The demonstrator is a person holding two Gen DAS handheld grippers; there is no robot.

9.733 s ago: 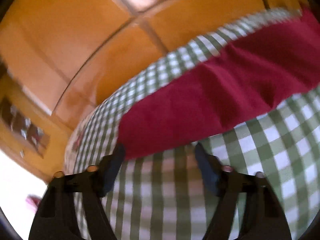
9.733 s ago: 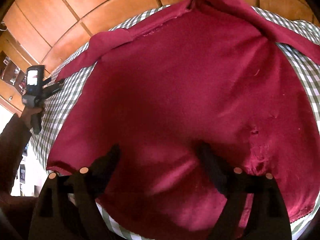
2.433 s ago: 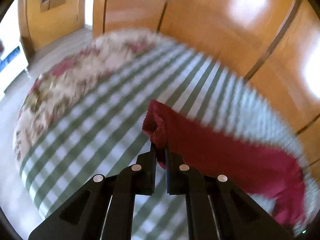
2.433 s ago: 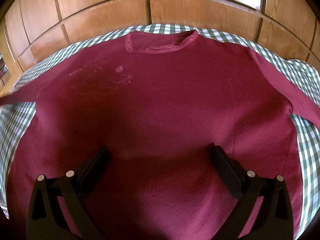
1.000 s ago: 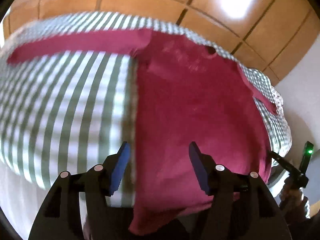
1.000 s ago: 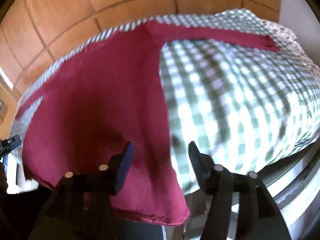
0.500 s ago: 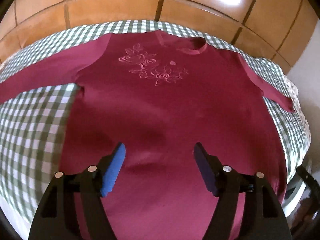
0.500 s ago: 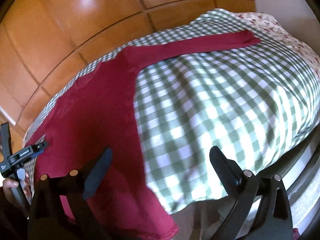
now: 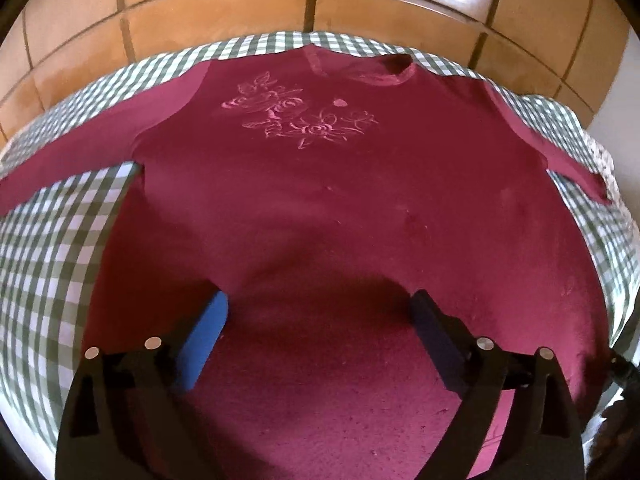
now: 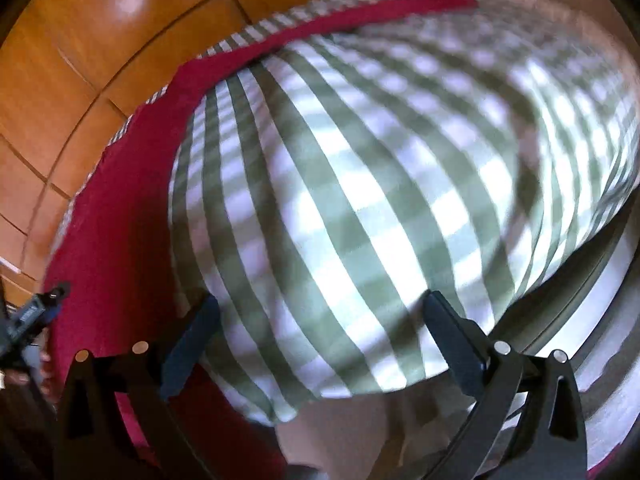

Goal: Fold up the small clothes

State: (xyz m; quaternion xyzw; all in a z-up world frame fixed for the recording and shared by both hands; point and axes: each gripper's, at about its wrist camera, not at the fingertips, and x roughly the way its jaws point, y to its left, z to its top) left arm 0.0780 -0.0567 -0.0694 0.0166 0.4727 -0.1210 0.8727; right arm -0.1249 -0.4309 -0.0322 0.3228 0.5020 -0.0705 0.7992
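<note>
A dark red long-sleeved shirt (image 9: 340, 208) with pink embroidered roses (image 9: 296, 118) lies spread flat, front up, on a green-and-white checked bedcover (image 9: 48, 240). Both sleeves stretch out sideways. My left gripper (image 9: 318, 312) is open and empty, just above the shirt's lower middle. My right gripper (image 10: 320, 320) is open and empty over the bare checked cover (image 10: 360, 200) to the right of the shirt. In that blurred view the shirt's right side (image 10: 120, 220) and right sleeve (image 10: 320, 16) show at the left and top. The left gripper (image 10: 36, 312) shows at the far left edge.
A wooden panelled headboard (image 9: 240, 12) runs behind the bed. A floral sheet (image 9: 604, 160) shows at the bed's right end. The bed's near edge (image 10: 560, 280) drops to the floor at the lower right of the right wrist view.
My left gripper has swung from the left sleeve end to the shirt's middle and stayed open. My right gripper has swung right, off the shirt, onto the bare cover, and opened wider.
</note>
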